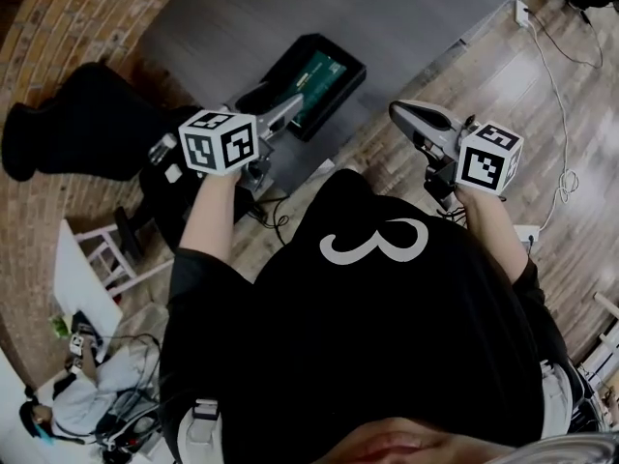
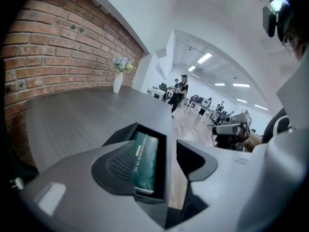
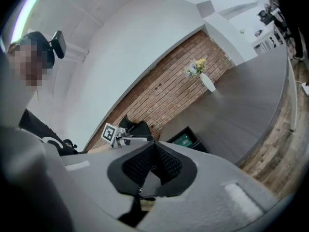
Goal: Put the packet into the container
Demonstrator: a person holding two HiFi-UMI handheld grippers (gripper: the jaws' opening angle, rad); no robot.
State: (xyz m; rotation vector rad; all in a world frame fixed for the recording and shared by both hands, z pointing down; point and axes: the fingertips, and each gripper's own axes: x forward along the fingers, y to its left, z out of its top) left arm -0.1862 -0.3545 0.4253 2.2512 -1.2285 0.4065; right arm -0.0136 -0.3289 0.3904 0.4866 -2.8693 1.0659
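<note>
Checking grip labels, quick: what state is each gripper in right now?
Left gripper: open, empty; the packet lies in the container beyond its jaws.
Right gripper: closed, holding nothing.

Left gripper [image 2: 161,164] jaws apart; packet [image 2: 146,161] inside container [image 2: 120,135].
</note>
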